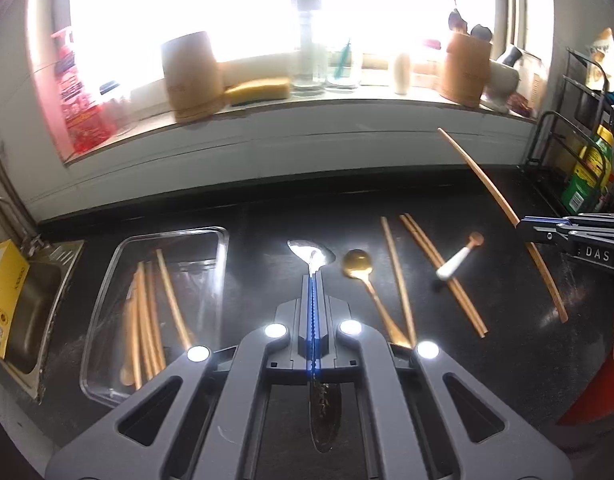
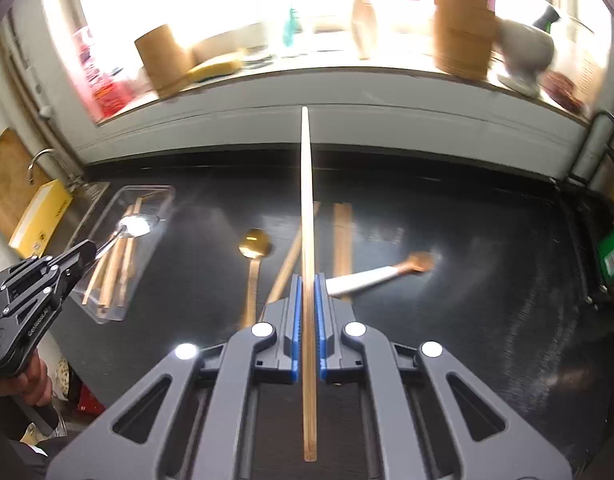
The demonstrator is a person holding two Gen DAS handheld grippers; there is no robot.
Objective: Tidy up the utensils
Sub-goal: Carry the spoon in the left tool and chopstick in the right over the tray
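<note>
**Both grippers loaded: spoon on the left, chopstick on the right**

You are in the carrying step of sorting utensils. Your left gripper (image 1: 313, 280) is pinched tight on the handle of a silver spoon (image 1: 311, 254), whose bowl sticks out past the fingertips and sits in the air just to the right of the clear plastic tray (image 1: 107, 264). Your right gripper (image 2: 307, 280) is clamped on a wooden chopstick (image 2: 306, 200), gripped near its middle, with the long end pointing away toward the window sill (image 2: 307, 92).

The tray already holds several wooden chopsticks (image 1: 147, 312) and stands at the left of the black counter (image 1: 487, 360), beside the sink (image 1: 27, 312). To the right of the tray, loose on the counter, lie a gold spoon (image 1: 357, 264), more chopsticks (image 1: 443, 272) and a small white-handled spoon (image 1: 459, 258).

Both grippers tilt steeply down toward the counter. A hand (image 2: 27, 380) shows under the left gripper in the right view.

Next, I judge, the held chopstick belongs in the tray: swing it left and line it up lengthwise with those inside before releasing. Where the spoon should go is not clear.
</note>
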